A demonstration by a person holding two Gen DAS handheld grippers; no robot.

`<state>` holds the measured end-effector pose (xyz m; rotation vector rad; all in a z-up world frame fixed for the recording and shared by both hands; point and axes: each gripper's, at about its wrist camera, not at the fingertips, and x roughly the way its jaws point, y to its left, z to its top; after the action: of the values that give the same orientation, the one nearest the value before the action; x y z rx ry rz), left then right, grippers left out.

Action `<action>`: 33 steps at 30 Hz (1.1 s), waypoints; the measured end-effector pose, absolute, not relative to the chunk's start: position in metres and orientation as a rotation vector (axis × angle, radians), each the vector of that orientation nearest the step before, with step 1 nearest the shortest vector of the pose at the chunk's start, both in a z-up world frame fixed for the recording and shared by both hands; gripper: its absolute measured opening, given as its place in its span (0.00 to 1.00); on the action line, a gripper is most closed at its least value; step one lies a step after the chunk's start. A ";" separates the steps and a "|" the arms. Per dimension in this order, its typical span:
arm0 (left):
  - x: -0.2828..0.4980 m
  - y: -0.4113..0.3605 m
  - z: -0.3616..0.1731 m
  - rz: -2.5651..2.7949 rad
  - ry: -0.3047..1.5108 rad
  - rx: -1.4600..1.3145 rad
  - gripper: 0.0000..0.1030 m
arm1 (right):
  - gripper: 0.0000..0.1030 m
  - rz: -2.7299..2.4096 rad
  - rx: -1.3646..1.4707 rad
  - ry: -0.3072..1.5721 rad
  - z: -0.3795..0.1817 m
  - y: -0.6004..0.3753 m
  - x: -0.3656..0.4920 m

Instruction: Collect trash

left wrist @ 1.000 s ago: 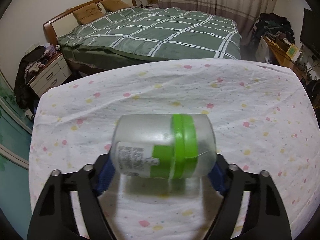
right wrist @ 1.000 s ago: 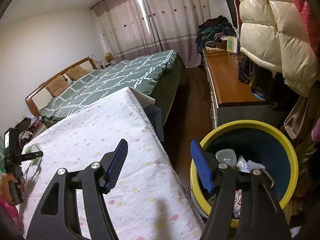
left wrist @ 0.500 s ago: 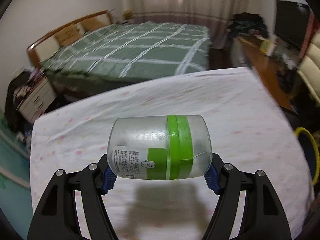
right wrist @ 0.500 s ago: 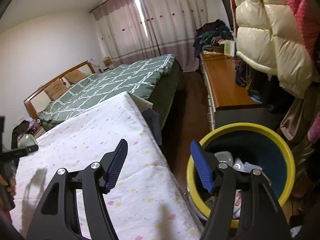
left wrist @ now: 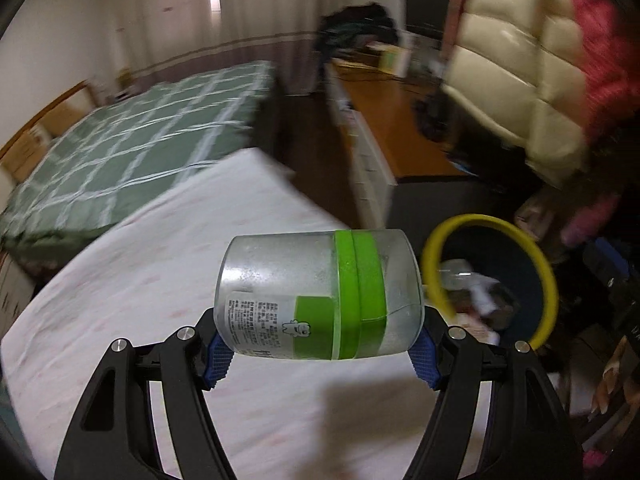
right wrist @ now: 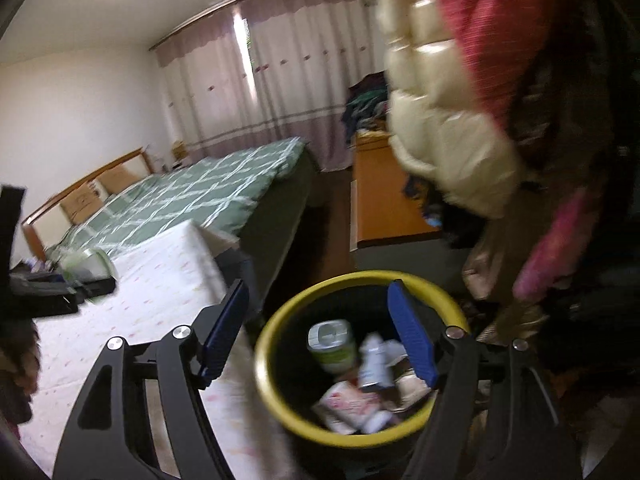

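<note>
My left gripper (left wrist: 320, 350) is shut on a frosted plastic jar (left wrist: 316, 294) with a green band and label, held sideways above the dotted white sheet (left wrist: 168, 280). The yellow-rimmed trash bin (left wrist: 548, 276) stands to its right, with trash inside. My right gripper (right wrist: 320, 340) is open and empty above the bin (right wrist: 276, 384), which holds a green-labelled container (right wrist: 332, 344), a small bottle and wrappers. The left gripper with the jar (right wrist: 86, 264) shows at the left of the right wrist view.
A green checked bed (left wrist: 132, 136) lies beyond the white-sheeted surface. A wooden cabinet (left wrist: 388, 120) runs along the right. Cream and pink padded jackets (right wrist: 460, 120) hang above the bin. Dark floor (right wrist: 320, 232) lies between bed and cabinet.
My left gripper has swung right with the jar, bringing the bin into its view. My right gripper has moved over the bin and tilted down into it.
</note>
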<state>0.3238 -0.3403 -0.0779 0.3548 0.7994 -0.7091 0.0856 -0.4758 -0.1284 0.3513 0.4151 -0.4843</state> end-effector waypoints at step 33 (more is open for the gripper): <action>0.223 -0.436 -0.088 -0.771 0.749 0.369 0.95 | 0.70 -0.603 0.371 0.321 -0.104 -0.535 -0.021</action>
<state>0.2233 -0.4363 -0.0877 0.3690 0.7493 -0.7710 -0.0206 -0.5353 -0.1038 0.3709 0.3209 -0.6031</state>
